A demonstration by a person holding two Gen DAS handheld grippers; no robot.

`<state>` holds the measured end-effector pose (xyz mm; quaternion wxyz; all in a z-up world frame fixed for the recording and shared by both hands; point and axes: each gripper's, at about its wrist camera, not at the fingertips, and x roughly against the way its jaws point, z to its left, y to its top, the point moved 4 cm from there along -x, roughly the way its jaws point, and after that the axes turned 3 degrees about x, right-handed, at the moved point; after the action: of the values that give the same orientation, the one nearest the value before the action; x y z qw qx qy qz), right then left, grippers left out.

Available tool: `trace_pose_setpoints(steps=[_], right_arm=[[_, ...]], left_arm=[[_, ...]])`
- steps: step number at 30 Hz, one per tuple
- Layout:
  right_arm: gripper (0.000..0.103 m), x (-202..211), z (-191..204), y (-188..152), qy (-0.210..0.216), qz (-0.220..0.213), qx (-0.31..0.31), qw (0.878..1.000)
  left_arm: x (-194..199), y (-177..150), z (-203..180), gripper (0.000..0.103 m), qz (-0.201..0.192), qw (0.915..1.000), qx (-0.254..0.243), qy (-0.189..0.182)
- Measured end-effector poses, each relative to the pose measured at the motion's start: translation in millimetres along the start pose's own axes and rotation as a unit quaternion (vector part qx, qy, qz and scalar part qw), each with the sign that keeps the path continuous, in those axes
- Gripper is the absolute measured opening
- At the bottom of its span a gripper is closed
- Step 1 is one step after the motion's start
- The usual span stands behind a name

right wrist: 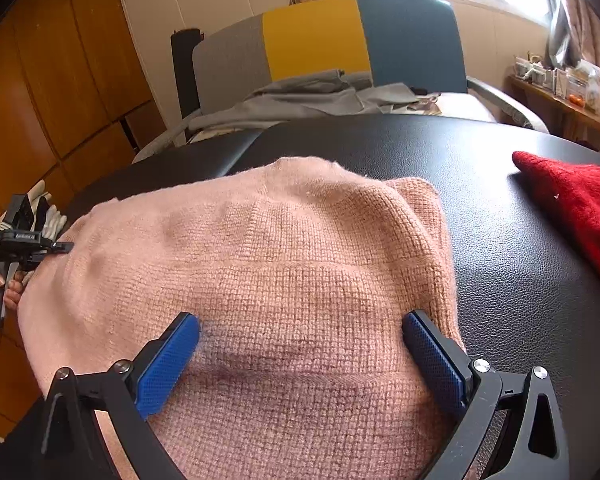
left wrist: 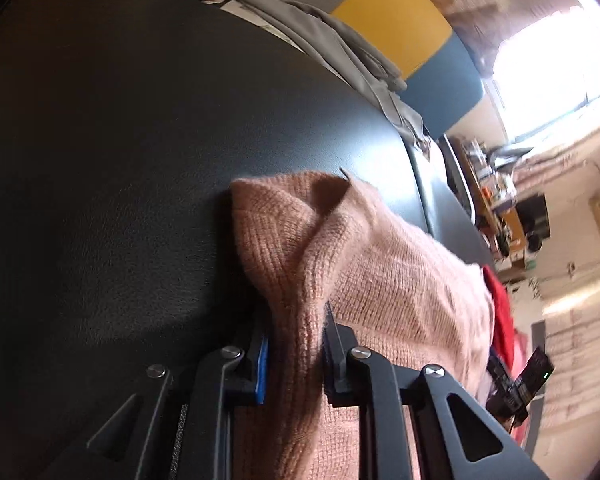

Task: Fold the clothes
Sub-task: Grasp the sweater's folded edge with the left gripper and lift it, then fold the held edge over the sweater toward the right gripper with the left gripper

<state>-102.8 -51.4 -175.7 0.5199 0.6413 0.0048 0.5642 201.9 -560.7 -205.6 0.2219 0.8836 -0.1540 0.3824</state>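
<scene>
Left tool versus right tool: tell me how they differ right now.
The left tool is shut on a bunched fold of the pink sweater; the right tool is open and grips nothing. The left tool works at the sweater's edge, while the right tool's fingers straddle the flat knit. Both have black frames, blue pads, and sit at the same sweater on the black table.

We see a pink knit sweater (right wrist: pixel 284 264) lying folded on the black surface (right wrist: pixel 520 280), its fabric doubled into a thick, slightly humped pad with a ribbed edge at the right. One bunched fold of it rises off the surface, pinched in the left tongs (left wrist: pixel 296 354). A red knit garment (right wrist: pixel 580 208) lies flat just beside it, apart, to the right.
</scene>
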Motion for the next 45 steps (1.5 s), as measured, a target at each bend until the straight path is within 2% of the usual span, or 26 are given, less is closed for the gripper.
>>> trace_pose_setpoints(steps=[5, 11, 16, 18, 22, 24, 26, 32, 34, 38, 45], right_arm=[[0.103, 18.2, 10.6, 22.0, 0.068, 0.047, 0.045, 0.996], [0.102, 14.6, 29.1, 43.4, 0.125, 0.091, 0.113, 0.981], [0.097, -11.8, 39.5, 36.2, 0.128, 0.154, 0.175, 0.964], [0.096, -20.0, 40.0, 32.0, 0.120, 0.172, 0.197, 0.958], [0.097, -36.4, 41.0, 23.8, 0.105, 0.206, 0.239, 0.943], [0.101, -44.5, 41.3, 19.8, 0.097, 0.223, 0.261, 0.934], [0.103, -48.9, 43.4, 17.7, 0.093, 0.229, 0.269, 0.931], [0.103, -47.8, 37.1, 16.5, 0.093, 0.192, 0.228, 0.950], [0.103, -46.2, 35.4, 15.3, 0.091, 0.177, 0.218, 0.955], [0.103, -43.0, 31.8, 12.9, 0.093, 0.155, 0.208, 0.961], [0.103, -39.6, 25.5, 10.1, 0.101, 0.128, 0.197, 0.967]], left_arm=[[4.0, 23.0, 2.7, 0.015, -0.010, 0.9995, -0.008, 0.029], [11.9, 49.5, -0.4, 0.015, -0.020, 0.9976, -0.021, 0.064], [21.1, 54.4, -4.6, 0.015, -0.008, 0.9960, -0.037, 0.081], [25.3, 52.8, -10.6, 0.015, -0.005, 0.9967, -0.038, 0.071], [35.1, 42.5, -40.5, 0.015, -0.004, 0.9990, -0.038, 0.025], [40.1, 37.4, -55.5, 0.015, -0.003, 0.9993, -0.037, 0.002], [45.2, 32.3, -70.4, 0.015, -0.003, 0.9991, -0.037, -0.021], [61.1, 17.0, -115.3, 0.014, -0.001, 0.9953, -0.036, -0.090], [58.8, 10.0, -141.1, 0.014, -0.001, 0.9936, -0.036, -0.107], [50.2, -1.7, -189.2, 0.014, -0.001, 0.9900, -0.027, -0.139], [19.6, -16.7, -256.1, 0.014, 0.003, 0.9848, 0.009, -0.173]])
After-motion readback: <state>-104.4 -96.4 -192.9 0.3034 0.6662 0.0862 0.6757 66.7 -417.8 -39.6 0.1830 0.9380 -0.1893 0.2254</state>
